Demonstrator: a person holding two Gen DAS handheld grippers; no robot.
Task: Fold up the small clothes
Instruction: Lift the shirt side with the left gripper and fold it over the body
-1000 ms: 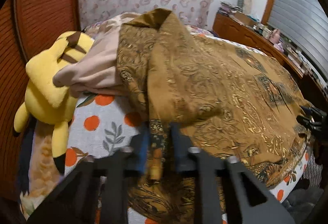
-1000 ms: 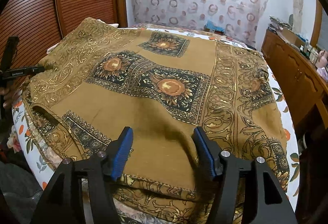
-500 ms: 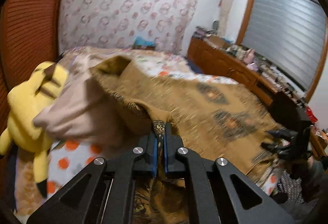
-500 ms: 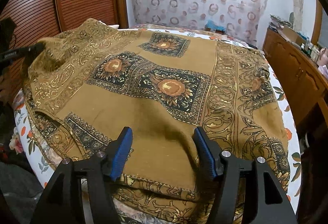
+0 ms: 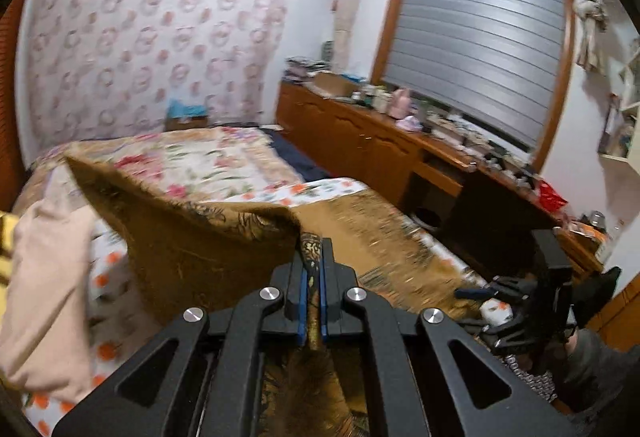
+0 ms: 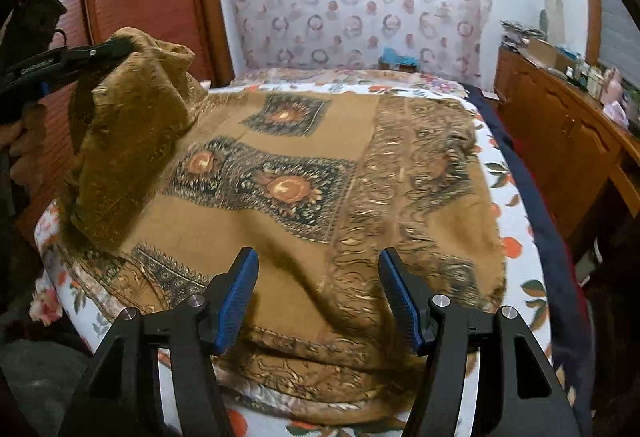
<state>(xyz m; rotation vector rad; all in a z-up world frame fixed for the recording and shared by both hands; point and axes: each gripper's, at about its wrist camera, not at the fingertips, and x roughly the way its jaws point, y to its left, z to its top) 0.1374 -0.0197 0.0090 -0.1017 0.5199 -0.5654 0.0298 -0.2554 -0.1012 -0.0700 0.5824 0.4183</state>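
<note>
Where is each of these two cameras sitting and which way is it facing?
Left wrist: on the left gripper, looking along its shut fingers across the bed toward the window; the brown patterned cloth is pinched between them.
Right wrist: on the right gripper, looking over the spread cloth toward the patterned wall; its jaws are open, and a hand shows at left.
Shared: the cloth, the bed, each other's gripper.

left gripper point(image 5: 313, 279): raised, jaws clamped together on a fold of brown cloth point(image 6: 132, 125), blue pads pressed to it | right gripper point(image 6: 318, 297): low, pointing down, jaws standing wide apart, nothing pinched between pads | hand point(image 6: 18, 145) grips left handle
</note>
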